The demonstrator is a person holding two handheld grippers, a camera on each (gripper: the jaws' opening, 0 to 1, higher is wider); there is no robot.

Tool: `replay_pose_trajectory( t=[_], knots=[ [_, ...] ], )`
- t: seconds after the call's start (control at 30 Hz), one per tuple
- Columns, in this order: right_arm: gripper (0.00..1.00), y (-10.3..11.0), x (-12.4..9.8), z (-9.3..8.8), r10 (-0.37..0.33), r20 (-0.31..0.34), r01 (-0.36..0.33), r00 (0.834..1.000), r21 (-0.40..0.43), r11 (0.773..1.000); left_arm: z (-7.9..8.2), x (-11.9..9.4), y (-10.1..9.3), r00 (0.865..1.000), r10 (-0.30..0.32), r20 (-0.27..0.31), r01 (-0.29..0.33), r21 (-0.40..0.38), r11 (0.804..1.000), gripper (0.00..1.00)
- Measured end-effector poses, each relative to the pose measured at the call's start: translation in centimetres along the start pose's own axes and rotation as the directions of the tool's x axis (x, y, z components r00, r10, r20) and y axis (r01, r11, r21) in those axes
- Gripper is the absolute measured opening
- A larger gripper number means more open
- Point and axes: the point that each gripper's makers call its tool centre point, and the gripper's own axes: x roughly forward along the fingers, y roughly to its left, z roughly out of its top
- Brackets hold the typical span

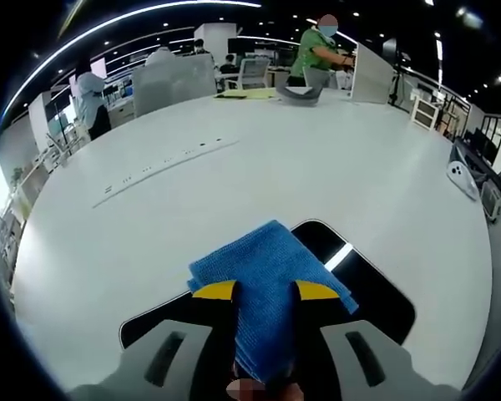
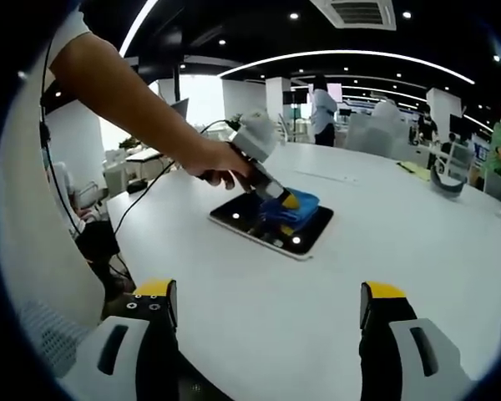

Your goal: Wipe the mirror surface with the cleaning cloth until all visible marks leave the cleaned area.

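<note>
The wiping stroke is judged to be in hand, and it is best done with the blue cleaning cloth (image 1: 263, 288) kept flat under even pressure and drawn in overlapping passes across the whole dark glass, so that no strip is missed. The mirror (image 1: 376, 288) is unsecured on the smooth table, so pressure should be kept downward rather than sideways, lest the mirror be slid about. No marks can be made out on the glass, so what is left to wipe cannot be judged.

In the left gripper view, the left gripper (image 1: 265, 291) is seen closed on the cloth: the cloth is pinched between the two yellow-tipped fingers (image 1: 217, 291) and spreads forward beyond them. The cloth is pressed onto the mirror, which lies flat on the white table (image 1: 234, 175), extending out to the right of the fingers and beneath them.

In the right gripper view, the right gripper (image 2: 267, 302) is held wide open, with nothing between its jaws, low over bare table. The mirror (image 2: 242, 219) lies well ahead of it, apart from its fingertips (image 2: 154, 289), with the cloth (image 2: 294, 209) and the left gripper (image 2: 277, 199) on it. Further off, a grey visor-like object (image 2: 445, 182) rests on the table, and people stand at desks beyond.
</note>
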Motion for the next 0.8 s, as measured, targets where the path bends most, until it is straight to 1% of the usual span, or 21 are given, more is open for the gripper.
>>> replay_pose_trajectory(
  t=[0.17,0.27,0.53,0.6,0.67,0.8],
  knots=[
    [0.91,-0.2,-0.2,0.3,0.001,0.010,-0.001,1.000,0.004,1.000,0.2,0.2,-0.2,1.000,-0.013,-0.011,0.013,0.008,1.000,0.24],
    [0.91,-0.6,-0.2,0.2,-0.005,0.010,0.004,1.000,0.007,1.000,0.3,0.3,-0.4,1.000,-0.010,-0.016,0.010,0.009,1.000,0.24],
    [0.91,-1.1,-0.5,0.4,-0.021,0.030,0.020,0.999,0.034,0.999,0.8,0.9,-1.2,1.000,-0.012,-0.008,0.012,0.007,1.000,0.24],
    [0.91,-1.2,-0.6,0.3,-0.025,0.031,0.023,0.999,0.040,0.999,0.9,1.0,-1.4,1.000,-0.016,-0.008,0.016,0.010,1.000,0.24],
    [0.91,-1.2,-0.6,0.3,-0.026,0.033,0.025,0.999,0.042,0.999,1.0,1.1,-1.6,1.000,-0.022,-0.004,0.022,-0.004,1.000,0.25],
    [0.91,-1.2,-0.7,0.2,-0.027,0.033,0.025,0.999,0.044,0.999,1.2,1.3,-2.0,1.000,-0.028,-0.006,0.028,0.000,1.000,0.26]
  ],
)
